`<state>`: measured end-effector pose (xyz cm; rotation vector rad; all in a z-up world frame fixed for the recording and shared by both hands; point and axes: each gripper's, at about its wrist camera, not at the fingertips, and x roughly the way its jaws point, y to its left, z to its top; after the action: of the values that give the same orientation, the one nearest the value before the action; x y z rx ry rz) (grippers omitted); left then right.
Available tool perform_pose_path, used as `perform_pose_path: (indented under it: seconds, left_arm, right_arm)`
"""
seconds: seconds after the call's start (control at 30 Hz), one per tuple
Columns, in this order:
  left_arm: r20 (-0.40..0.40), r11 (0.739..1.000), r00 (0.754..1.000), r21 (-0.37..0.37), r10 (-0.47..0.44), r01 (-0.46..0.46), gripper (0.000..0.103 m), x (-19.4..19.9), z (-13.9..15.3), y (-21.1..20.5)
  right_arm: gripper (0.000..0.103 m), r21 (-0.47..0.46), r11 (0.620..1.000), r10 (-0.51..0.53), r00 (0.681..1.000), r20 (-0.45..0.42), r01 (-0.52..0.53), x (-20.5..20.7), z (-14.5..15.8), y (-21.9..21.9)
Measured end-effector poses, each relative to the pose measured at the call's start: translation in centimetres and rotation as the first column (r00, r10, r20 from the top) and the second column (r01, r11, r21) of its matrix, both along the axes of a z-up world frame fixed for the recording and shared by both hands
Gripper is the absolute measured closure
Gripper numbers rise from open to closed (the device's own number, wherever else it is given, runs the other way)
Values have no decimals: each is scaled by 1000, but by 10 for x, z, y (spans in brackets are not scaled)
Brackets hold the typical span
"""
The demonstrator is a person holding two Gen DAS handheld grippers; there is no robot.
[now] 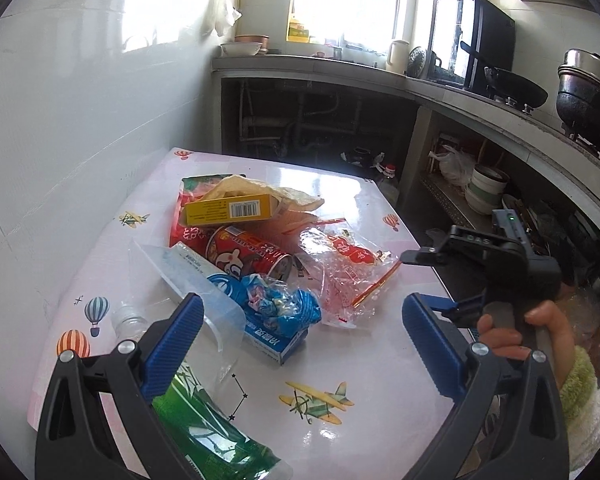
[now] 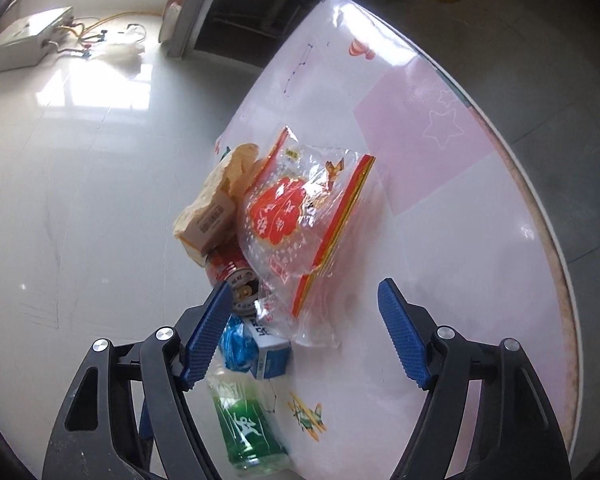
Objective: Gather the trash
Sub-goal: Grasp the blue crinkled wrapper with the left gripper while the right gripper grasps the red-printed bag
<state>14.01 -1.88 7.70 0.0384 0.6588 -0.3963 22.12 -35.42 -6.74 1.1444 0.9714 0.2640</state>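
Because the trash lies heaped mid-worktop [image 1: 380, 208], both grippers hover wide open and empty. Left gripper [image 1: 302, 322] faces the blue wrapper [image 1: 278, 300]; right gripper [image 2: 306, 328] frames the clear red-printed bag [image 2: 300, 224], likely the next pickup.

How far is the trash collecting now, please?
Nothing looks collected yet. The red can, yellow box, clear red-printed bag, blue wrapper and green bottle lie on the table. Left gripper and right gripper are open, empty.

My left claw's blue pad covers part of the green packet [image 1: 216, 432] (its bottom end runs off the picture). The yellow box [image 1: 230, 210] hides most of the red wrapper [image 1: 188, 232] beneath.
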Motion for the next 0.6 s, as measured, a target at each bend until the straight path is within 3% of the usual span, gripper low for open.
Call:
perform_pose_path:
  seconds: [0.1, 0.17, 0.3, 0.6]
  left_arm:
    - [1, 1000, 1000, -1, -23, 23, 6, 3, -2, -7]
    - [-1, 999, 999, -2, -41, 41, 6, 5, -2, -11]
    - [-15, 998, 998, 3, -64, 64, 7, 8, -4, -17]
    - [-74, 997, 995, -17, -70, 69, 27, 15, -13, -12]
  right_arm:
    - [37, 17, 1000, -18, 999, -28, 18, 13, -10, -3]
    - [48, 40, 999, -32, 999, -39, 34, 18, -16, -3]
    - [54, 67, 996, -56, 998, -42, 59, 27, -17, -4]
    - [86, 166, 982, -85, 994, -66, 95, 31, -33, -9]
